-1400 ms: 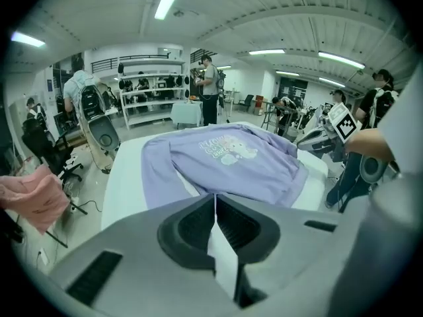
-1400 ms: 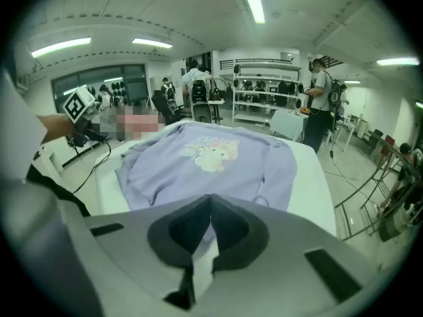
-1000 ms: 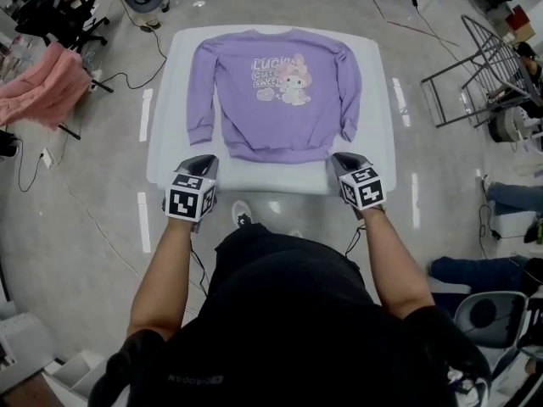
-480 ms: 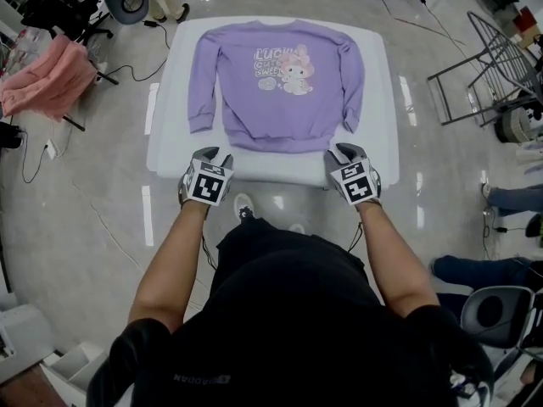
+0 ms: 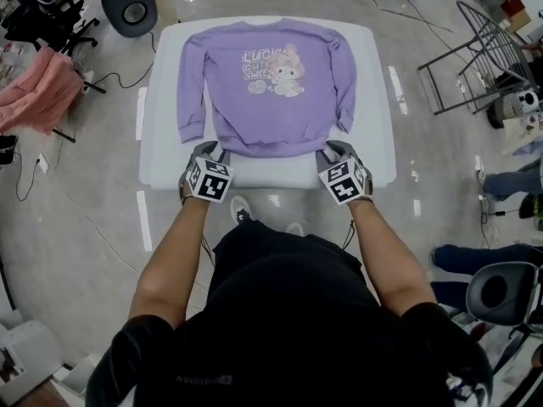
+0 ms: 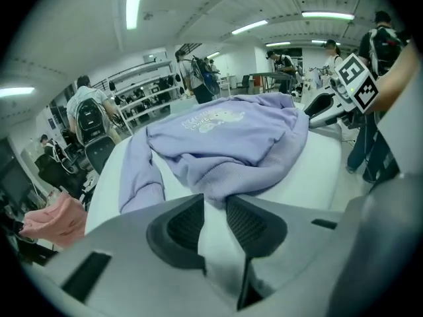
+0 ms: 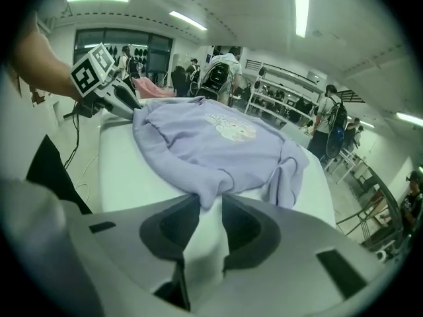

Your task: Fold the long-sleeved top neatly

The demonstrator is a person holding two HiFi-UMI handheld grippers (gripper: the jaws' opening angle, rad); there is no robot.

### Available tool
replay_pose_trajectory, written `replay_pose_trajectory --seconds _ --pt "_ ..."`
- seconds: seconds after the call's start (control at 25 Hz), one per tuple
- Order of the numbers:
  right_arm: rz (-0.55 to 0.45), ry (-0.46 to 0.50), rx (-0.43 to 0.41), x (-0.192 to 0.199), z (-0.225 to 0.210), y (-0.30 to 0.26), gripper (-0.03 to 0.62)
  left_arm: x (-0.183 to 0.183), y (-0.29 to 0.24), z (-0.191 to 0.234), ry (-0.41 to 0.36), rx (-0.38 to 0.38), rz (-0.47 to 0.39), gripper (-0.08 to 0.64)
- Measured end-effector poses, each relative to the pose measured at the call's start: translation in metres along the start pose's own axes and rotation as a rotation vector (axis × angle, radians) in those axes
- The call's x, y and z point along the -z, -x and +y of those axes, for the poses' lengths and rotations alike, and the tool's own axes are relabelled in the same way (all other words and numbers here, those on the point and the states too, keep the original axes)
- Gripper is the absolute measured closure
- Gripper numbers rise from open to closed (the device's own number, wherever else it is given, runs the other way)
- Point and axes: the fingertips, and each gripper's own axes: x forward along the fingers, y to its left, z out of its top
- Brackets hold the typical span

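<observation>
The left gripper (image 5: 214, 149) and the right gripper (image 5: 333, 149) have come forward and down from the near edge of the table (image 5: 375, 117) to the hem of the purple top (image 5: 271, 100). Their jaws, shut a second ago, have just been opening. Each pair now stands apart with a bottom corner of the hem at its tips.

top (image 5: 263, 117): lilac, pink-white cartoon print | table (image 5: 373, 147): white | cloth (image 5: 38, 91): pink, maybe garment

Both arms extended, left gripper (image 5: 212, 149) and right gripper (image 5: 333, 149) fingers just opened, top (image 5: 271, 113) between their tips.
</observation>
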Motion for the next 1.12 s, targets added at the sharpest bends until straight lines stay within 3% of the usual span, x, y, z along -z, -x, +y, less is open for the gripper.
replay_pose_trajectory --seconds 0.12,0.28,0.52,0.6,0.72,0.92,1.12 --pt "-0.022 0.033 0.008 -0.003 0.001 0.003 0.544 -0.002 0.003 0.003 0.023 0.005 -0.029 0.523" --pt "-0.064 0.038 -0.016 -0.010 0.006 0.016 0.574 -0.003 0.015 0.008 0.118 0.032 -0.040 0.540" --pt "-0.089 -0.287 -0.180 -0.028 -0.005 0.052 0.574 -0.005 0.073 0.009 0.282 0.140 0.022 0.540" --pt "-0.076 -0.354 -0.232 -0.036 -0.012 0.067 0.574 -0.009 0.094 0.009 0.318 0.169 0.049 0.541" --pt "-0.040 -0.350 -0.260 -0.046 -0.022 0.084 0.577 -0.016 0.113 0.013 0.323 0.180 0.079 0.541" --pt "0.013 -0.286 -0.237 -0.042 -0.030 0.102 0.580 -0.014 0.125 0.027 0.334 0.149 0.117 0.543" --pt "0.039 -0.310 -0.294 -0.038 -0.019 0.110 0.580 -0.014 0.122 0.029 0.266 0.078 0.163 0.543"
